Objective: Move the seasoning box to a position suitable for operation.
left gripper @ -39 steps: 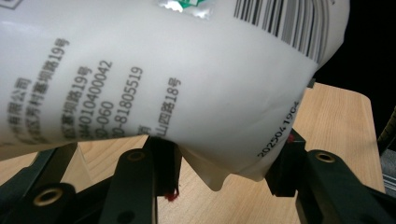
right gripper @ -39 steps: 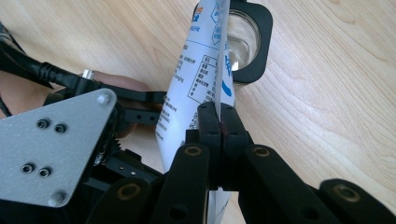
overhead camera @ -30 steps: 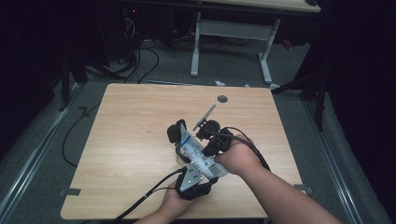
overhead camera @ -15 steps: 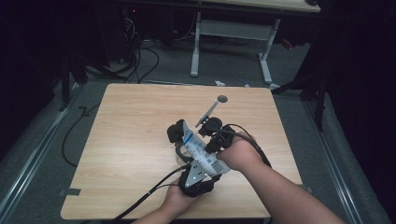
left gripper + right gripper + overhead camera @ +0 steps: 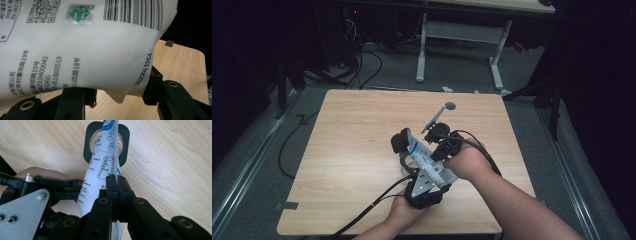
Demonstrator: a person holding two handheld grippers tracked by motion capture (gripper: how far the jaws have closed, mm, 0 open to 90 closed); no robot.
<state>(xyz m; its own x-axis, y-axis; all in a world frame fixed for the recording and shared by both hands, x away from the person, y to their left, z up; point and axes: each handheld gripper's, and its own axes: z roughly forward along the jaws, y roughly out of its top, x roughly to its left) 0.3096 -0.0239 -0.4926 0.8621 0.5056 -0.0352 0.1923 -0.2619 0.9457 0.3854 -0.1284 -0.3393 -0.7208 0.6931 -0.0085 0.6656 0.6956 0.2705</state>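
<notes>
A white pouch (image 5: 428, 161) with blue print and a barcode is held between both grippers over the table's near middle. My left gripper (image 5: 410, 162), with its grey plate, comes from the near edge. Its jaws press on the pouch (image 5: 82, 47) from both sides, around the wide lower body. My right gripper (image 5: 117, 187) is shut on the pouch's (image 5: 100, 170) thin edge seam. The pouch's far end hangs tilted over the mouth of a clear jar in a black square collar (image 5: 88, 142), which stands on the table (image 5: 401, 141).
A grey long-handled spoon (image 5: 439, 116) lies on the wooden table (image 5: 352, 150) just beyond the grippers, its round head toward the far edge. Cables trail off the near edge. A white desk frame (image 5: 462, 35) stands on the floor behind the table.
</notes>
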